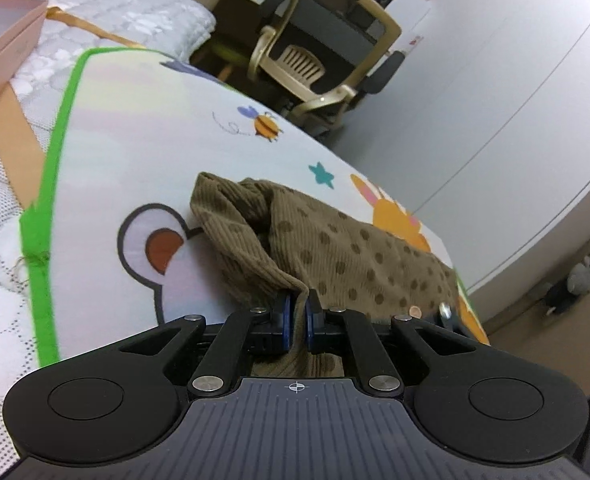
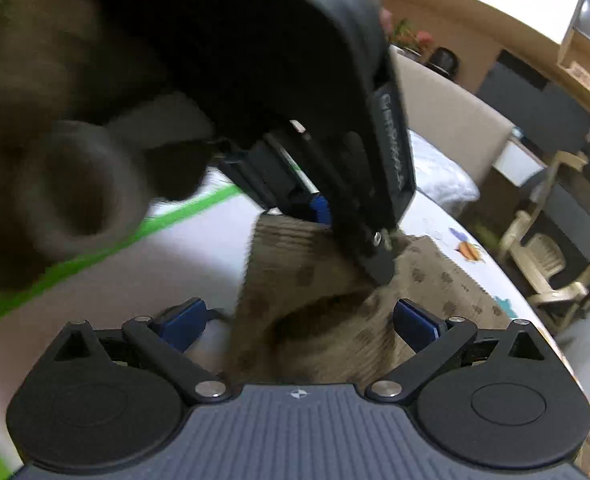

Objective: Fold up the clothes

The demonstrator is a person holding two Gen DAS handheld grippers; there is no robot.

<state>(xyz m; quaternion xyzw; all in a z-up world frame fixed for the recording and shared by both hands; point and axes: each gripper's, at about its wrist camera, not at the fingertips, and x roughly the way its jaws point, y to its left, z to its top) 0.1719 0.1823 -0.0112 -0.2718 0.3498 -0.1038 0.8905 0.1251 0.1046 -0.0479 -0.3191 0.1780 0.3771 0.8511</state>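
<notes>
Brown dotted ribbed garment (image 1: 335, 248): near end hidden beneath the gripper body.
Pink cardboard box (image 1: 3, 40): cut off by the left edge.
Blurred brown mass (image 2: 55, 160): identity indeterminable.
Grey floor object (image 1: 583, 280): too small to identify.

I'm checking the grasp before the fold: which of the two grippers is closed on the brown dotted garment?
The left gripper: its blue pads pinch an edge of the brown dotted garment. The right gripper stands wide open, the cloth between its fingers but unpinched.
</notes>
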